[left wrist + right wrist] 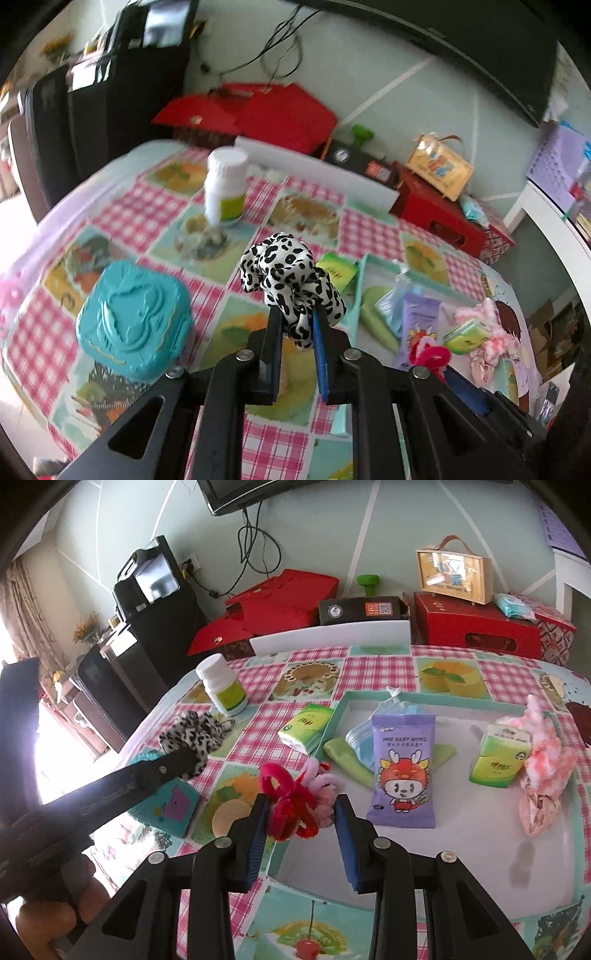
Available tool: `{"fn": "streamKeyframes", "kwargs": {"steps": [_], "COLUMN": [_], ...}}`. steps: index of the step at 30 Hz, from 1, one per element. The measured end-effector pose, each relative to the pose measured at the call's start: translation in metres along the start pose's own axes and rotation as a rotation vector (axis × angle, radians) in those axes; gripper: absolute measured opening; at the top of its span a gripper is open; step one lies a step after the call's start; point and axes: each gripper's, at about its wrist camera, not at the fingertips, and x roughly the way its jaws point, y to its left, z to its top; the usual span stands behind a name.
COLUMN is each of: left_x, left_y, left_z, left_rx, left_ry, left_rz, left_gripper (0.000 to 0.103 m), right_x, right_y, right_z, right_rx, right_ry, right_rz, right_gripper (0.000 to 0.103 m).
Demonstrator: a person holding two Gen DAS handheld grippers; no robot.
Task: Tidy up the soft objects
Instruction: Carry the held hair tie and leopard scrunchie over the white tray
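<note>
My left gripper (295, 314) is shut on a black-and-white spotted scrunchie (288, 273) and holds it up off the checked tablecloth. From the right wrist view the same scrunchie (192, 734) hangs at that gripper's tip, left of centre. Between the blue pads of my right gripper (301, 805) sits a red and pink fuzzy bundle (295, 801), pinched from both sides just above the near left corner of a teal-rimmed white tray (461, 701). Inside the tray lie a pink scrunchie (546, 760), a purple baby-wipes pack (402, 764), a green tissue pack (498, 757) and a green cloth (343, 757).
A white pill bottle (221, 690) stands at the table's far left. Another green tissue pack (304, 727) lies just outside the tray. Under the left gripper is a teal embossed box (133, 317). Red boxes (476, 627) and a white chair back (332, 635) line the far edge.
</note>
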Motion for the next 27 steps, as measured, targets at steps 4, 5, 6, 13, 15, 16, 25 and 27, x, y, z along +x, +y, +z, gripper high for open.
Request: {"fn": "streamKeyframes", "kwargs": {"steps": [4, 5, 6, 13, 15, 16, 25, 27], "left_x": [-0.007, -0.008, -0.008, -0.002, 0.004, 0.006, 0.031, 0.035], "left_y": [-0.016, -0.021, -0.027, -0.061, -0.072, -0.075, -0.090, -0.090], "left_z": [-0.001, -0.002, -0.003, -0.021, -0.028, -0.032, -0.059, -0.062], "left_rx": [0.071, 0.091, 0.110, 0.219, 0.243, 0.253, 0.317, 0.317], "left_ry": [-0.041, -0.048, -0.054, -0.018, 0.023, 0.041, 0.180, 0.198], "left_rz": [-0.052, -0.066, -0.079, -0.185, -0.214, -0.222, -0.206, -0.196], "left_gripper": [0.016, 0.016, 0.016, 0.016, 0.016, 0.016, 0.016, 0.016], "right_x": [-0.003, -0.004, -0.006, -0.012, -0.010, -0.010, -0.009, -0.005], "right_y": [-0.013, -0.019, -0.024, -0.075, -0.089, -0.095, -0.118, -0.118], "right_z": [0.001, 0.001, 0.001, -0.001, -0.004, -0.005, -0.016, -0.017], "right_rx": [0.031, 0.044, 0.052, 0.179, 0.213, 0.229, 0.283, 0.282], "right_ry": [0.001, -0.001, -0.002, 0.031, 0.057, 0.068, 0.123, 0.140], "right_rz": [-0.043, -0.069, -0.092, -0.270, -0.305, -0.318, -0.347, -0.344], "right_gripper": [0.038, 0.038, 0.038, 0.038, 0.038, 0.038, 0.038, 0.038]}}
